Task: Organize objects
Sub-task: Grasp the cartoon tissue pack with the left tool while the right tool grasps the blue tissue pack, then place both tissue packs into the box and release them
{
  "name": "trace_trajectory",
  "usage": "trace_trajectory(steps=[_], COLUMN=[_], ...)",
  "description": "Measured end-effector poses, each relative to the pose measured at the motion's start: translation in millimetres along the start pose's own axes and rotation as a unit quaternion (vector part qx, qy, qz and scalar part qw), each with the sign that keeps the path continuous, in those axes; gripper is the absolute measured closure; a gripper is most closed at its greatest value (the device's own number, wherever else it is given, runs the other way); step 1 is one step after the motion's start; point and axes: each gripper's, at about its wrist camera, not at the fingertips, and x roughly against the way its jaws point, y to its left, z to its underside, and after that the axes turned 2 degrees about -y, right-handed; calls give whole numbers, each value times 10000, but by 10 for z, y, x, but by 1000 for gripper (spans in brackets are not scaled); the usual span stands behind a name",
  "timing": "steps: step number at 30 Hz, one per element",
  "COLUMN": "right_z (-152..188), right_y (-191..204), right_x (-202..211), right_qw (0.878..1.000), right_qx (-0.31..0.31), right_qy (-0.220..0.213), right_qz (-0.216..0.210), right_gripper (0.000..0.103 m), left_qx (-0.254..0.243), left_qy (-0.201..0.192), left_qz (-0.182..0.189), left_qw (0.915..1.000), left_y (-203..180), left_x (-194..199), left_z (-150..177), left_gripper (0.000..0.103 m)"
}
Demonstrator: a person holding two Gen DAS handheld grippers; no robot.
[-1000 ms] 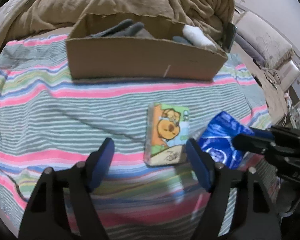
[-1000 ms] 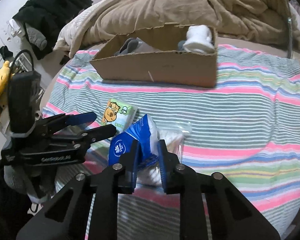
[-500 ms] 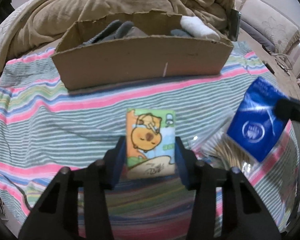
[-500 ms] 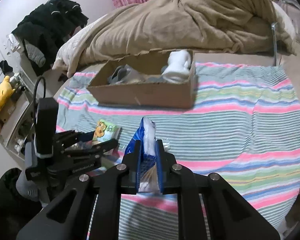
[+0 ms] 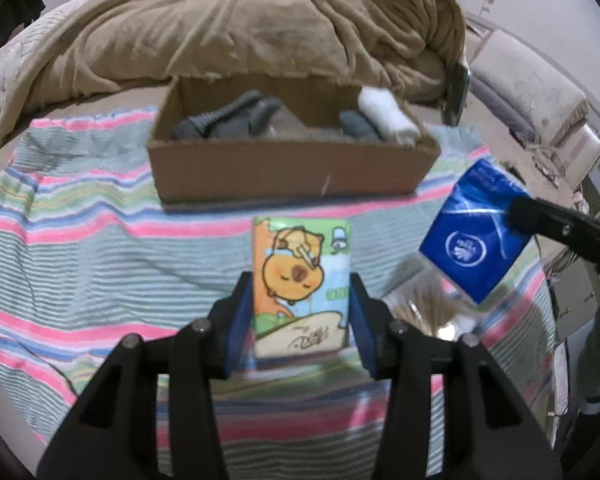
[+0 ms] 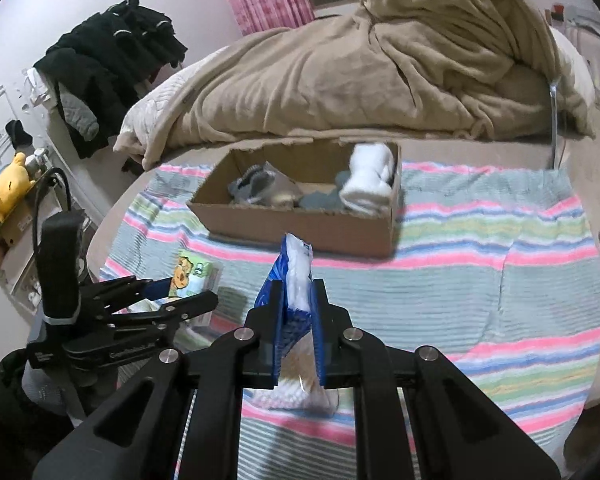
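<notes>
Two tissue packs, both lifted over the striped blanket (image 5: 80, 248). Cartoon pack (image 5: 300, 288): clamped flat-on by left gripper (image 5: 300, 316), near the blanket's front edge, short of the cardboard box (image 5: 284, 176). Blue pack (image 6: 294, 280): pinched edge-on by right gripper (image 6: 298, 320). Risk: the soft blue wrapper could squirm loose from so thin a grip; either pack could catch the box's near wall. Unclear: clear bag (image 5: 428, 312) contents, blurred; grey items in the box beside the white roll (image 6: 366, 184).
</notes>
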Motion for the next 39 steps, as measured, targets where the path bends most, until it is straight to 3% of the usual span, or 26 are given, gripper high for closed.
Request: trace_trajectory(steps=[7, 18, 39], right_z=[-330, -761, -1073], right_y=[47, -57, -128], right_x=[-13, -181, -867], right_qw=[9994, 9981, 9987], right_qx=[172, 198, 163], right_qy=[-286, -561, -410], right_qz=[52, 148, 272], right_gripper=[90, 90, 90], left_qx=[157, 227, 102], left_qy=[-356, -644, -643], left_qz=[-9, -96, 11], left_qw=[9992, 9976, 9979], left_y=[200, 444, 622], left_x=[229, 265, -200], left_z=[-237, -615, -1118], left_gripper=[56, 56, 56])
